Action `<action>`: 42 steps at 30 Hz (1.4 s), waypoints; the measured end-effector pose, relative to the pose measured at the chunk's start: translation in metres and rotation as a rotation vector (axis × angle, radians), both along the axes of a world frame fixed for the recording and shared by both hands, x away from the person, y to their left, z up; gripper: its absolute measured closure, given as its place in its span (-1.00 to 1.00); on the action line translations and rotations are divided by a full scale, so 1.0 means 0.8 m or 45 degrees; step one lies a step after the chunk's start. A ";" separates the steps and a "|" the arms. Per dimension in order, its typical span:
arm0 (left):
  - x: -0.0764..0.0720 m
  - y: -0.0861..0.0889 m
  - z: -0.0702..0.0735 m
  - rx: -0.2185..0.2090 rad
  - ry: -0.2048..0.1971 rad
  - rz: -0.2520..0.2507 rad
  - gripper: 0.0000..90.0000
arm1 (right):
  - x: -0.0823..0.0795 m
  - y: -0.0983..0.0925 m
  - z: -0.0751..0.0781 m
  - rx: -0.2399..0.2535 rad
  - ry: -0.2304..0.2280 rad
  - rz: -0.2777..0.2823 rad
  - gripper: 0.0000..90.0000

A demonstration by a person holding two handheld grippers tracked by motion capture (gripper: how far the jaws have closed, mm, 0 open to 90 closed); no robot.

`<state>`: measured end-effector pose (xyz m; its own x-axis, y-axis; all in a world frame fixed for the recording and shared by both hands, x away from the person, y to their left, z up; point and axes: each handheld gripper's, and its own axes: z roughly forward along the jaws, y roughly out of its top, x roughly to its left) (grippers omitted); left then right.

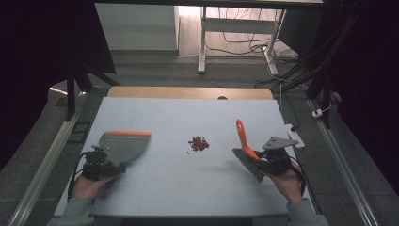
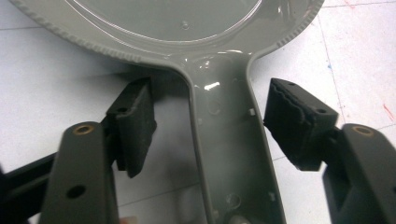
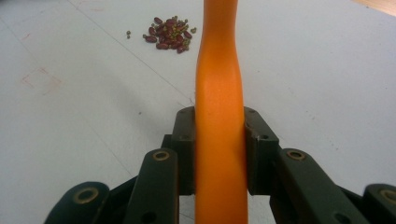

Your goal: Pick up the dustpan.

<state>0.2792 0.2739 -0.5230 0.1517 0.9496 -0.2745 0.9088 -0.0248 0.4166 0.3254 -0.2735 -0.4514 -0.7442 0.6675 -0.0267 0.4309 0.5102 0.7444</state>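
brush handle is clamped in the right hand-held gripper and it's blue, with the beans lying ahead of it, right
Not quite: the brush handle is orange, not blue, as the right gripper view shows. It is clamped in the right hand-held gripper, with the beans lying ahead of it.

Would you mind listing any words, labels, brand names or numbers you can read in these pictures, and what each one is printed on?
There are none that can be read.
The grey dustpan carries no print or moulded lettering on the side that shows.
The orange brush handle is plain.
The table bears a few faint red and blue marks in the gripper views, which form no letters or numbers.
The black pads of the left gripper are unmarked.
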 end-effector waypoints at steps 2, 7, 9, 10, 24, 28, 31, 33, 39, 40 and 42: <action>0.001 -0.001 0.000 -0.006 0.001 0.000 -0.15 | 0.000 0.000 -0.001 -0.002 0.000 0.000 0.56; 0.003 -0.003 0.000 -0.028 -0.008 0.014 -0.01 | -0.001 -0.001 0.001 0.002 -0.005 -0.003 0.56; 0.004 -0.003 -0.001 -0.027 -0.009 0.011 0.04 | -0.001 -0.002 0.001 0.002 -0.008 -0.004 0.56; 0.004 -0.003 -0.001 -0.031 -0.013 0.019 0.07 | -0.001 -0.002 0.001 0.002 -0.008 -0.006 0.56; 0.005 0.001 -0.002 -0.042 -0.036 0.046 0.34 | 0.000 0.000 0.000 -0.002 -0.002 0.000 0.56; 0.005 0.004 -0.002 -0.050 -0.046 0.048 0.36 | 0.000 -0.001 -0.001 -0.002 -0.003 -0.001 0.56; 0.004 0.005 -0.001 -0.052 -0.061 0.048 0.36 | 0.001 -0.001 -0.001 -0.002 -0.001 -0.004 0.56; 0.003 0.006 0.000 -0.056 -0.075 0.050 0.36 | 0.001 -0.002 -0.002 -0.007 -0.002 -0.002 0.56; -0.001 0.010 0.000 -0.051 -0.125 0.027 0.36 | 0.001 -0.001 -0.002 -0.004 -0.001 -0.003 0.57; -0.001 0.011 0.001 -0.056 -0.133 0.020 0.36 | 0.001 -0.001 -0.002 -0.004 -0.001 -0.003 0.57; -0.002 0.013 0.002 -0.058 -0.153 0.013 0.36 | 0.001 -0.001 -0.003 -0.008 -0.001 -0.004 0.56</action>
<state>0.2778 0.2843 -0.5217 0.1763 0.9382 -0.2978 0.8524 0.0058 0.5229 0.3262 -0.2746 -0.4534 -0.7421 0.6695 -0.0314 0.4319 0.5135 0.7415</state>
